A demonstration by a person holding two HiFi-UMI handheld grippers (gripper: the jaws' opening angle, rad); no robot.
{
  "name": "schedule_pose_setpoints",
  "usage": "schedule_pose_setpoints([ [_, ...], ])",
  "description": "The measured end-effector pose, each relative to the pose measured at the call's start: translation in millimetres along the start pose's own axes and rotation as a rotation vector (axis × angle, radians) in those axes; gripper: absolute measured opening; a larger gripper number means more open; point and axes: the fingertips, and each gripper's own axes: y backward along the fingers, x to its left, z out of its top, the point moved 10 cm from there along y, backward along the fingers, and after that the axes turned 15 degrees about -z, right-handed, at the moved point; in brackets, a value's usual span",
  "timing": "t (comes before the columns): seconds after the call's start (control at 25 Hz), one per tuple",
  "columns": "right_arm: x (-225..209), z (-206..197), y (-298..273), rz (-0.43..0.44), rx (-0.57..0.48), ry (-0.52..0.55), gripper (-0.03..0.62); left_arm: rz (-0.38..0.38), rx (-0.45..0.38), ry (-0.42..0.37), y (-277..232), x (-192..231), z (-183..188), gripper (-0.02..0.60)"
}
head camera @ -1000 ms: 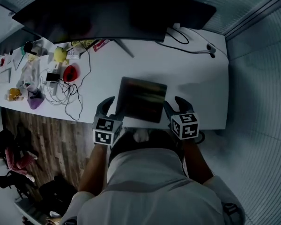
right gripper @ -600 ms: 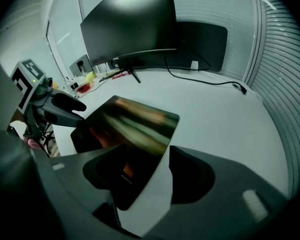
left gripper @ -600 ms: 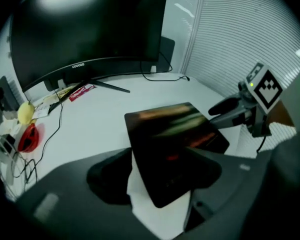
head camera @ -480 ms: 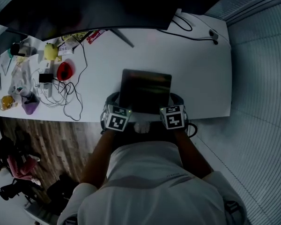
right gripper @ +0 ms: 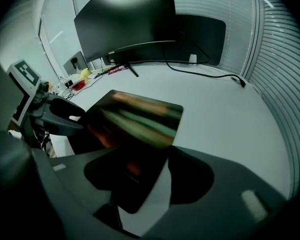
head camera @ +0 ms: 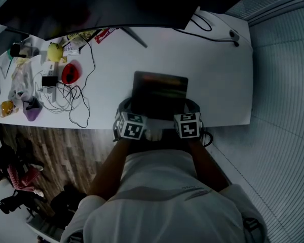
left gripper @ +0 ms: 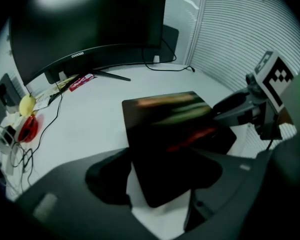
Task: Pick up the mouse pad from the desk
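The mouse pad (head camera: 159, 96) lies flat on the desk (head camera: 218, 70), close to its front edge, and has not been lifted. One near corner sits between the jaws of each tool. The left gripper (left gripper: 157, 176) is opening and the right gripper (right gripper: 152, 176) is closing, and neither seems to press the pad yet. Clamping and lifting remain. The head view shows both tools at the pad's near edge, but their marker cubes cover the jaws. Only the gripper views show the corners between them.

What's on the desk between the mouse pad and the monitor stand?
Nothing: only bare white desk lies between the mouse pad and the monitor stand, clearest in the head view.
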Motion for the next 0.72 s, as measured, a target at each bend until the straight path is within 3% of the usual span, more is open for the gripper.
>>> schedule_pose_setpoints([
  [0.32, 2.3, -0.1, 2.2, 0.009, -0.008, -0.024, 0.213, 0.01, 0.038, 0.041, -1.7, -2.6, 4.1, 0.265],
  [0.36, 6.0, -0.6, 2.8, 0.014, -0.014, -0.034, 0.142, 0.01, 0.034, 0.044, -1.8, -4.7, 5.2, 0.234],
  [0.48, 18.1, -3.2, 4.1, 0.016, -0.037, -0.05, 0.057, -0.002, 0.028, 0.062, -3.7, -9.0, 5.8, 0.157],
  [0.72, 13.2, -2.8, 4.5, 0.079, -0.054, -0.073, 0.049, -0.06, -0.017, 0.065, 2.2, -13.4, 8.5, 0.054],
])
